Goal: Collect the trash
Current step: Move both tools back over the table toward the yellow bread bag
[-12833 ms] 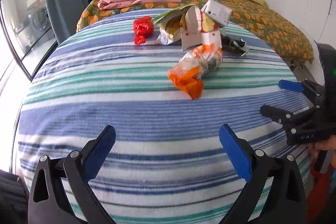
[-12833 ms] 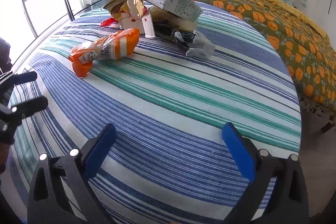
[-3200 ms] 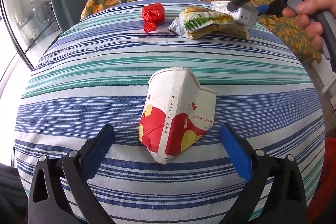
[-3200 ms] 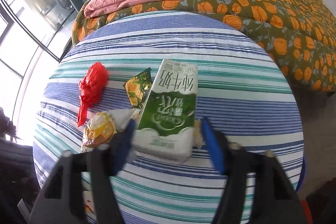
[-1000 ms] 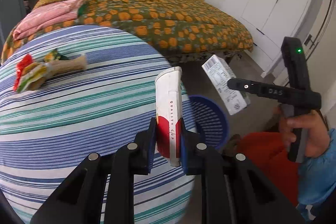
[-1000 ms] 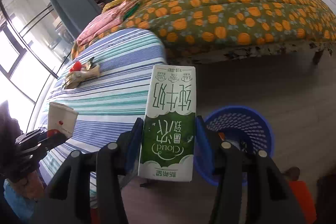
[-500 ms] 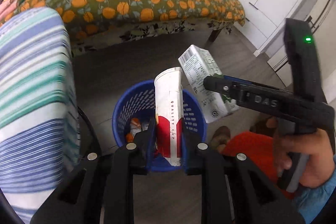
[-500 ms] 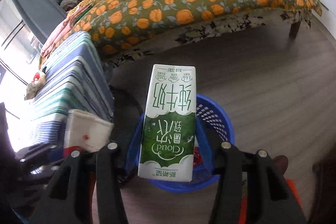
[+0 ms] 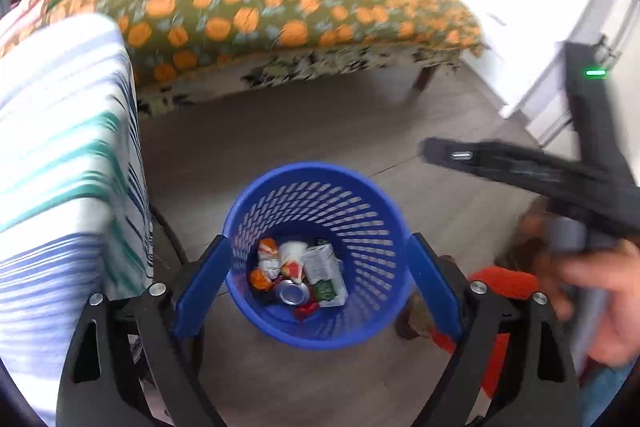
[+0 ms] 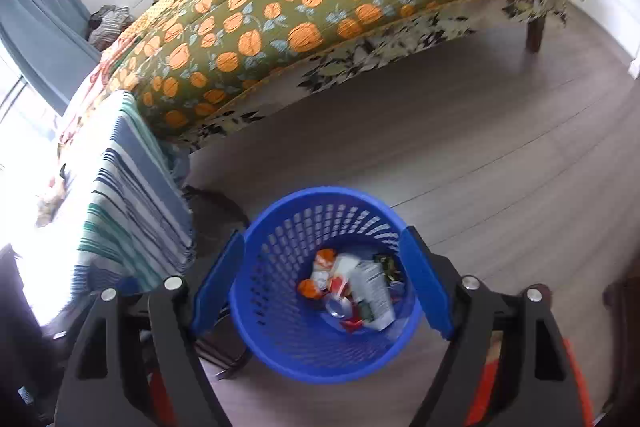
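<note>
Both drops done: left gripper (image 9: 316, 281) and right gripper (image 10: 322, 281) jaws just opened, nothing between them. Paper cup (image 9: 291, 259) and milk carton (image 10: 374, 293) now in blue basket (image 9: 320, 331) w/ other trash. Table still has wrappers, go back.

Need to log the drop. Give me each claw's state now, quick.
Left claw: open, empty, jaws just opened, above the blue basket.
Right claw: open, empty, jaws just opened, above the same basket.
</note>
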Action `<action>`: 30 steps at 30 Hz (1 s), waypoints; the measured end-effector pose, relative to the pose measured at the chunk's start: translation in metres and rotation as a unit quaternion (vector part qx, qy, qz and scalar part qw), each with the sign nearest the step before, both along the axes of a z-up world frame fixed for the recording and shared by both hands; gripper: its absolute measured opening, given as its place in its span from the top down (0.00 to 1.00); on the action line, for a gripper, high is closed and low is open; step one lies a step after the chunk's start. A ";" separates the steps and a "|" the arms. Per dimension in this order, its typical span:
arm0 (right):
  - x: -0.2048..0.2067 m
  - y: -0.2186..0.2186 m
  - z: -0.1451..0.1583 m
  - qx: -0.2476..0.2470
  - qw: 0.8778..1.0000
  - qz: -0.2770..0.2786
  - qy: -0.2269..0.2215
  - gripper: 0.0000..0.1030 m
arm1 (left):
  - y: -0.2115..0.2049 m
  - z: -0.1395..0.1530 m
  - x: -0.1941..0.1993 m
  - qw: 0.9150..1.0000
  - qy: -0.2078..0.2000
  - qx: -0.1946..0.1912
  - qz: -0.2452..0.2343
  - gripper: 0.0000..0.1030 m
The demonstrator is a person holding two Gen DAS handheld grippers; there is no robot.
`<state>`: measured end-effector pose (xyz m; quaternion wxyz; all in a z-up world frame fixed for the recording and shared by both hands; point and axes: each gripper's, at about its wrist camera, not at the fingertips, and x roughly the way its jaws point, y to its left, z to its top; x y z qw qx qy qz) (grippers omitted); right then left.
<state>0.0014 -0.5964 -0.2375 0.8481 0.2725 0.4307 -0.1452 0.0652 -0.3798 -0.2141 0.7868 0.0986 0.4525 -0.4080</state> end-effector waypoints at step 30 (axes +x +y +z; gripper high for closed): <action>0.132 0.385 0.052 -0.173 0.926 0.332 -0.039 0.12 | 0.390 0.076 0.086 0.956 -0.078 0.040 0.279 0.05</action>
